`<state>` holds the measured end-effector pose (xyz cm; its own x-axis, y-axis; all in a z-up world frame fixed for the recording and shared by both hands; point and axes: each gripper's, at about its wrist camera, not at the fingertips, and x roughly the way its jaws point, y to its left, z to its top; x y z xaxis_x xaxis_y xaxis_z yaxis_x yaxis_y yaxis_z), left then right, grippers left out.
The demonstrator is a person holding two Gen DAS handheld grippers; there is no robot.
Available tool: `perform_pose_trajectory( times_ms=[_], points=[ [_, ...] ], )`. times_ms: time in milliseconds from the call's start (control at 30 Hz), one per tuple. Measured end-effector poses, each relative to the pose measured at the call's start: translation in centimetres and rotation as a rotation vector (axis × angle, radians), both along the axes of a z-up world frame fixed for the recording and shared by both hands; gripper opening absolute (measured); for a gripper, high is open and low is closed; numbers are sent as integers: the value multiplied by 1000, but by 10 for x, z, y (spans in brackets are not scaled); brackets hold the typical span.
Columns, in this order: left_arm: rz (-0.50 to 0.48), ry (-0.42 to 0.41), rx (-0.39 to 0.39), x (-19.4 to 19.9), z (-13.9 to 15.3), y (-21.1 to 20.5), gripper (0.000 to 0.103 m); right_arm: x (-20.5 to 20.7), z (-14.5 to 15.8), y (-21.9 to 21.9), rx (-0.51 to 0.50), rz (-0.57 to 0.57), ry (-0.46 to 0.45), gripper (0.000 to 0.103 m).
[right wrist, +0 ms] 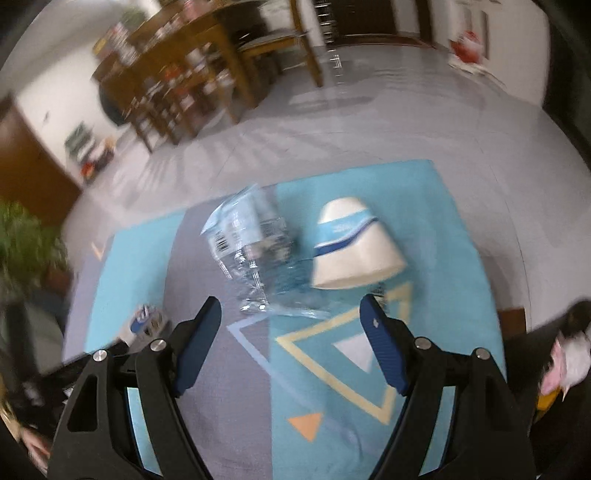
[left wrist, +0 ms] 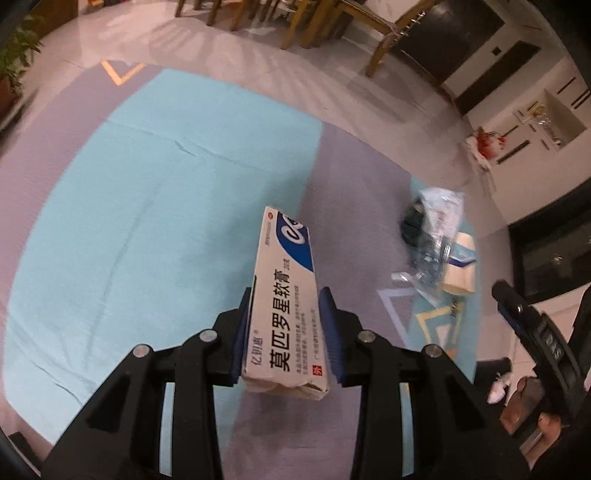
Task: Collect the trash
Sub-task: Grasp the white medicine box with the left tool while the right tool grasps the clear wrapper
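Note:
My left gripper (left wrist: 286, 295) is shut on a long white and blue ointment box (left wrist: 286, 295) with Chinese print, held above the blue and grey rug (left wrist: 147, 206). To its right on the rug lie a crumpled clear plastic wrapper (left wrist: 437, 221) and a cream and blue carton (left wrist: 460, 264). My right gripper (right wrist: 291, 306) is open and empty, low over the rug just in front of the clear plastic wrapper (right wrist: 251, 240) and the cream and blue carton (right wrist: 351, 247). The right gripper's finger also shows at the right edge of the left wrist view (left wrist: 517, 310).
Wooden chairs and a table (left wrist: 295, 22) stand on the tiled floor beyond the rug. A potted plant (right wrist: 26, 243) stands at the left. A small blue and white item (right wrist: 146, 321) lies at the rug's left. Shoes (left wrist: 517, 391) lie at the right.

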<state>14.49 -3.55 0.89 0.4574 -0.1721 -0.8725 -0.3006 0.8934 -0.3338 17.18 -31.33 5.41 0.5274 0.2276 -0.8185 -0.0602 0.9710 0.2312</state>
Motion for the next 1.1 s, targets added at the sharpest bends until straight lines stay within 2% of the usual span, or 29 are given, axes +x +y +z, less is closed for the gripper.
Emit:
perform_pose_trajectory(
  times_ms=[133, 267, 400, 533, 600, 633, 700, 833, 1000, 1100],
  points=[
    [0, -77, -72, -7, 19, 11, 35, 28, -12, 30, -41, 1, 6, 76],
    [2, -126, -78, -12, 31, 13, 35, 67, -29, 62, -135, 18, 59, 76],
    [20, -134, -88, -14, 33, 20, 35, 88, -46, 79, -169, 38, 104, 76],
    [40, -142, -152, -18, 36, 33, 35, 95, -56, 83, -234, 33, 106, 75],
    [45, -152, -164, -18, 38, 36, 36, 95, -58, 80, -222, 46, 119, 50],
    [49, -156, -161, -19, 38, 37, 36, 94, -58, 78, -221, 50, 133, 46],
    [52, -159, -149, -18, 39, 35, 36, 88, -53, 72, -205, 58, 118, 27],
    [34, -159, -161, -17, 38, 28, 36, 63, -35, 62, -136, 102, 90, 18],
    [20, -168, -159, -18, 39, 21, 36, 22, -10, 46, -88, 85, 66, 16],
    [3, -162, -141, -19, 37, 13, 36, -4, -5, 34, -35, 63, 86, 16]
  ],
)
